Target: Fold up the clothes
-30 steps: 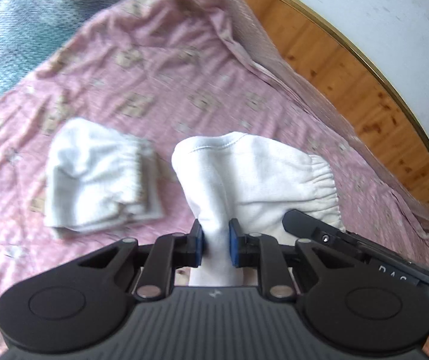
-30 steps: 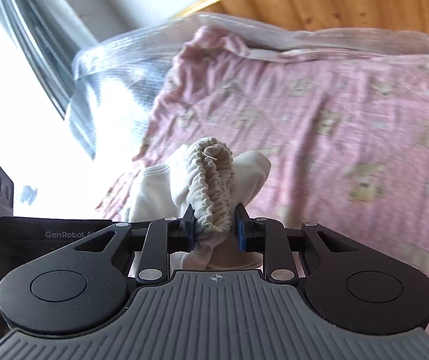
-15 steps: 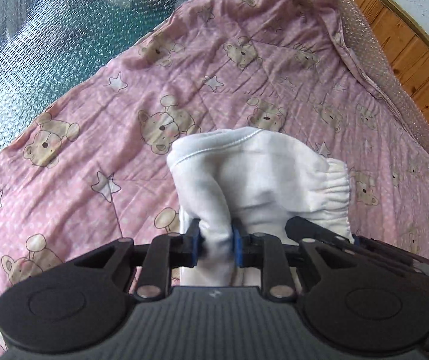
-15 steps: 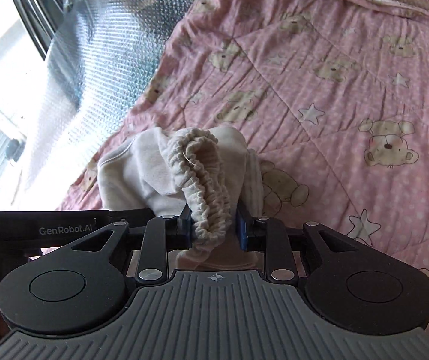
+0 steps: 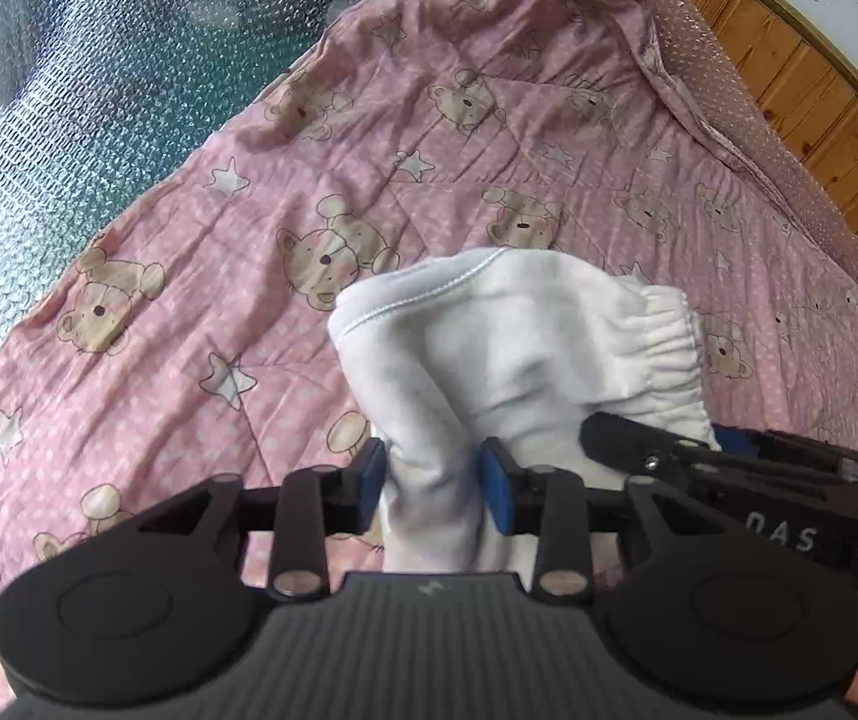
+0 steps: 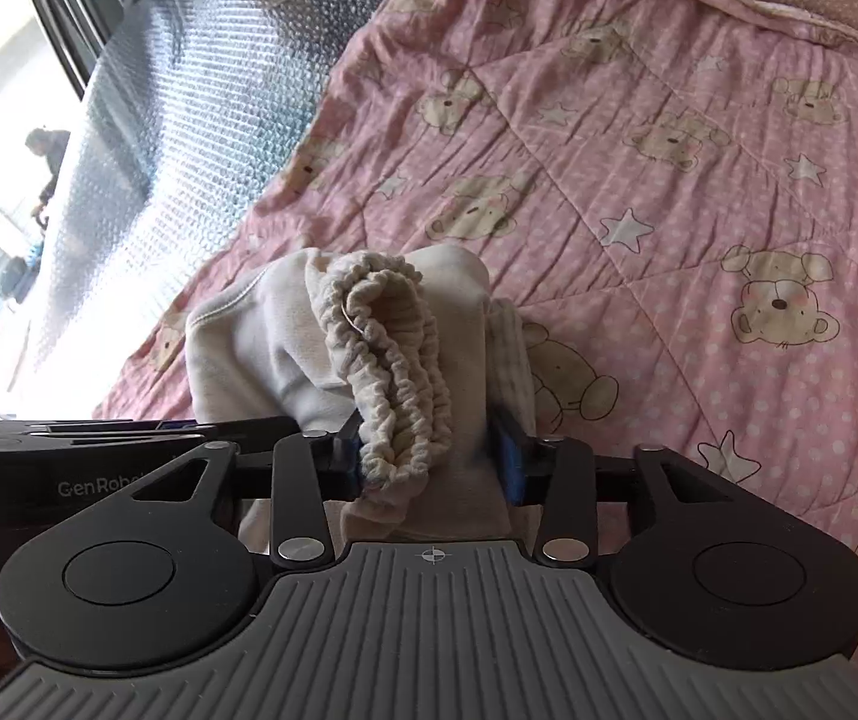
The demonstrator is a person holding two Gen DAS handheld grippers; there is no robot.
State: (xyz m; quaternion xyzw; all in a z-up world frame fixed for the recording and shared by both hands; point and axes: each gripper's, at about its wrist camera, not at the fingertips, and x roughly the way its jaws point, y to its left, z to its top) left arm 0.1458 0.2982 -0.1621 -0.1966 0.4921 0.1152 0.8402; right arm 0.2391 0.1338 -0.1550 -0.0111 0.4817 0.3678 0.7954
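Left and right wrist views. A white garment (image 5: 525, 348), folded into a bundle, lies on a pink quilt (image 5: 249, 276) printed with bears and stars; its gathered elastic band (image 6: 393, 360) sits on the bundle's right side. The left gripper (image 5: 432, 477) straddles a fold at the near left of the bundle; its jaws have just been opening, and the blue pads (image 5: 498, 495) stand slightly off the cloth. The right gripper (image 6: 429, 456) straddles the elastic band; its jaws have likewise just been opening, the band resting loosely between them. Bubble wrap (image 6: 189, 90) covers the bed to the far left. Wooden flooring (image 5: 801, 90) lies far right.
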